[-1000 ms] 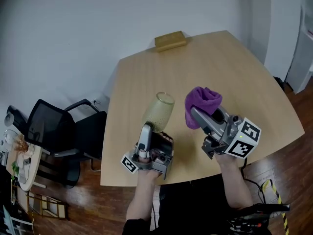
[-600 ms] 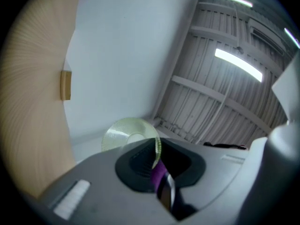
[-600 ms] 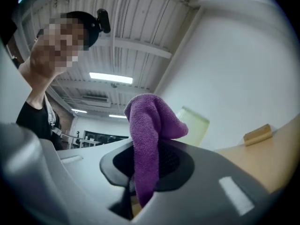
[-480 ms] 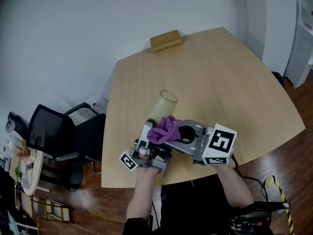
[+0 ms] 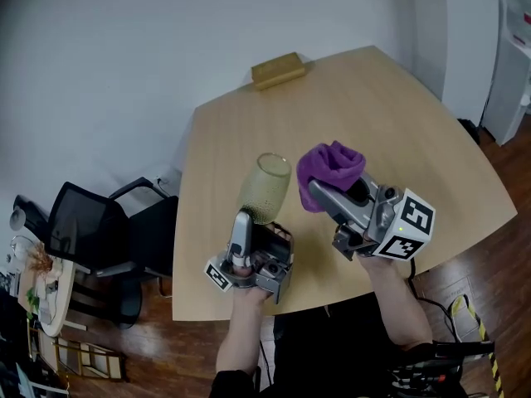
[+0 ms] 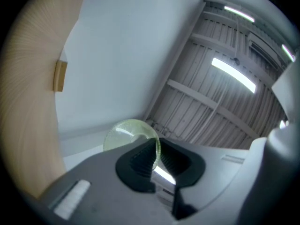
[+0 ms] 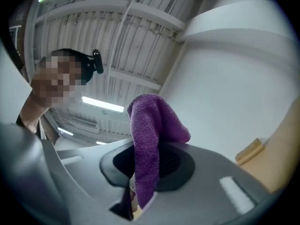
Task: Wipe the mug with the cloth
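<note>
In the head view a pale green translucent mug (image 5: 265, 187) is held tilted above the wooden table (image 5: 398, 123), mouth facing away from me. My left gripper (image 5: 251, 220) is shut on the mug's near wall. In the left gripper view the mug's (image 6: 126, 134) rim runs between the dark pads of that gripper (image 6: 154, 156). To its right, my right gripper (image 5: 319, 191) is shut on a bunched purple cloth (image 5: 330, 168), a short gap from the mug. In the right gripper view the cloth (image 7: 152, 130) bulges up out of that gripper (image 7: 147, 165).
A tan rectangular block (image 5: 278, 70) lies at the table's far edge. A black office chair (image 5: 99, 230) stands on the wooden floor left of the table. A white wall runs behind the table.
Half a second ago the right gripper had swung left and pressed the cloth against the mug near the left gripper. It is now back to the right, apart from the mug, which has hardly moved.
</note>
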`<state>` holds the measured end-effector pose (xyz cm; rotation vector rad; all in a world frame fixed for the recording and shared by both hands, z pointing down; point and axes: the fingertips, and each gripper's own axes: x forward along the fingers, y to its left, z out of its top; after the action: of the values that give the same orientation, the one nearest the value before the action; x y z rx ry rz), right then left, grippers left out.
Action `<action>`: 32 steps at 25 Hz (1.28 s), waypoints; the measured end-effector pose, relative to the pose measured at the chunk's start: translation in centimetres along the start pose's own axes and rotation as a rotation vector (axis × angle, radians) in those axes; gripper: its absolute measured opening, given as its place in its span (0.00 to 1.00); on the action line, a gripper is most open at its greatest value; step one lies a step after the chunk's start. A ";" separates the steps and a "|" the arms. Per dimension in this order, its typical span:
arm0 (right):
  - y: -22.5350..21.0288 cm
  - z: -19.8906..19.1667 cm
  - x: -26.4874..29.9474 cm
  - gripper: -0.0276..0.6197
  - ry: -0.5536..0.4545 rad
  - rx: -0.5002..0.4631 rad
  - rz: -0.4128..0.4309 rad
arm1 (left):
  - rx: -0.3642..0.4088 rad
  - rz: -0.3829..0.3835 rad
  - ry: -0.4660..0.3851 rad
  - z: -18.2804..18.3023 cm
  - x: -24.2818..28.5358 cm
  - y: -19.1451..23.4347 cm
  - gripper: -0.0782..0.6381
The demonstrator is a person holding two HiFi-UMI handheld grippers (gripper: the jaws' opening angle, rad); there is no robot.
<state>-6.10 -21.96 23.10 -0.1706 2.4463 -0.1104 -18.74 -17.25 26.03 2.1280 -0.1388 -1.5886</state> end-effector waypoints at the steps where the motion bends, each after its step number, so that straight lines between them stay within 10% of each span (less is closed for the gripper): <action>1: 0.8 -0.9 0.6 0.13 0.033 -0.023 0.031 | -0.007 -0.005 0.003 -0.3 0.2 0.0 0.17; 12: 5.2 -11.0 0.4 0.13 0.450 -0.168 0.206 | 0.032 0.008 0.021 0.3 -0.2 0.1 0.17; 20: 1.3 1.6 -0.3 0.13 0.018 -0.178 -0.028 | 0.053 0.017 0.052 -0.7 -0.2 0.3 0.17; 25: 4.5 -3.0 2.0 0.13 0.206 -0.287 0.065 | 0.056 0.043 0.080 -1.7 -0.1 1.1 0.18; 29: 8.0 -9.2 2.0 0.13 0.404 -0.238 0.210 | 0.068 0.051 0.075 -1.2 -0.3 1.3 0.18; 32: 7.8 -9.8 1.1 0.13 0.375 -0.153 0.230 | 0.053 0.038 0.059 -0.9 -0.4 0.8 0.17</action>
<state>-13.88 -14.07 28.98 0.0732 2.8287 0.1610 -17.86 -17.55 26.95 2.1971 -0.2022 -1.5148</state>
